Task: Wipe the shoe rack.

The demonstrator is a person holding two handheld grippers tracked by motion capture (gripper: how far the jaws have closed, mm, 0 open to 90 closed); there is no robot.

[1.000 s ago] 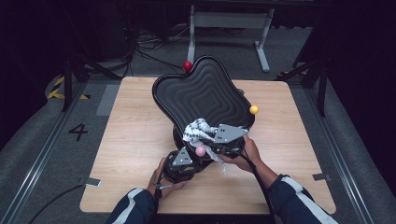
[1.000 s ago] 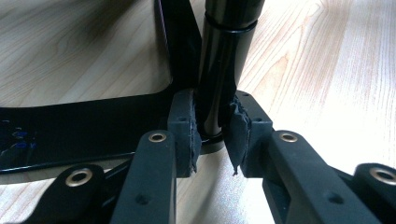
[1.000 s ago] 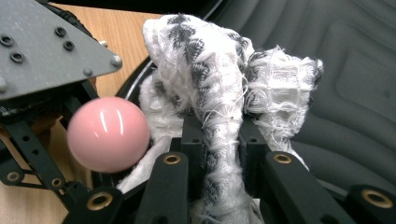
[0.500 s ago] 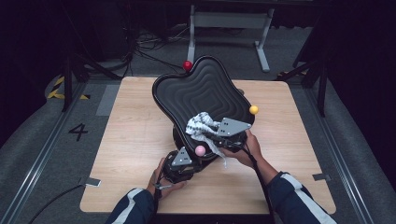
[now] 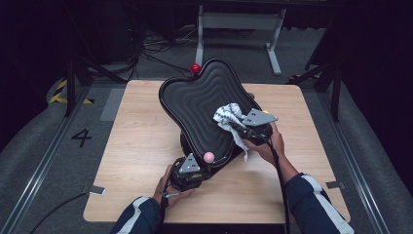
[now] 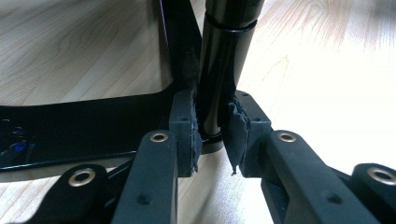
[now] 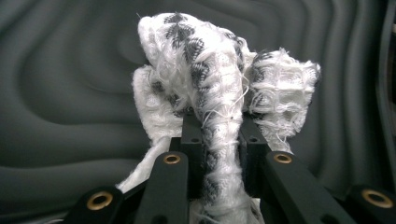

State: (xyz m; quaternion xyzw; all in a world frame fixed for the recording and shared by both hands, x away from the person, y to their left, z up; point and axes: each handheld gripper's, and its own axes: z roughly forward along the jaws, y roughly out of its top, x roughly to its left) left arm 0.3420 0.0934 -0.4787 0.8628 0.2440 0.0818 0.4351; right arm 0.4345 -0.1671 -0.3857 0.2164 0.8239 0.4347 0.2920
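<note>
Your right tongs [image 7: 215, 140] pinch the soft, limp cloth [image 7: 219, 79] against the rigid ribbed seat [image 5: 195, 105]; left tongs [image 6: 212, 135] clamp its slick post [image 6: 223, 70].

A bunched white cloth with a dark woven pattern [image 7: 210, 88] presses against the ribbed surface of a black wavy-edged tray [image 5: 195, 105], which stands tilted on its black post [image 6: 224, 60] over the worktop.
</note>
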